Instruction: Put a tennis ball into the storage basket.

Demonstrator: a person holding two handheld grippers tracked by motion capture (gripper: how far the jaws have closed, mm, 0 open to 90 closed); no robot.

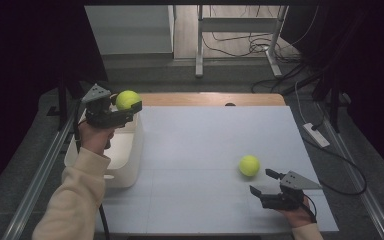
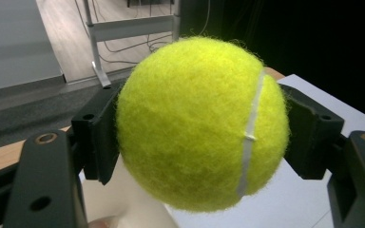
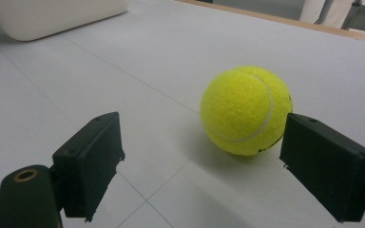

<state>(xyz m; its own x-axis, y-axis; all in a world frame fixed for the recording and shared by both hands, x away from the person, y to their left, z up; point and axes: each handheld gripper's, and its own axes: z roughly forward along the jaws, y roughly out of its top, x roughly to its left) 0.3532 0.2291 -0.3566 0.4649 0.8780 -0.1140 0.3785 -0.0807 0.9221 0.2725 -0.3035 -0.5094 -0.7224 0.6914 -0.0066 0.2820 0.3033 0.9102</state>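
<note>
A yellow-green tennis ball (image 1: 128, 99) (image 2: 199, 123) is pinched between the black jaws of my left gripper (image 1: 125, 107) (image 2: 202, 137), which is shut on it and held above the far end of a white bin (image 1: 130, 160). A second tennis ball (image 1: 249, 165) (image 3: 244, 111) rests on the white table mat (image 1: 205, 140) at the right. My right gripper (image 1: 260, 181) (image 3: 199, 156) stands open just short of that ball, a little to its near right, with its jaws wide apart and nothing between the pads.
The white bin (image 3: 52, 16) stands along the mat's left edge. A wooden table edge (image 1: 210, 99) runs along the back. Beyond it stand a metal desk frame (image 1: 240, 25) and floor cables; a power strip (image 1: 316, 135) lies off the right side.
</note>
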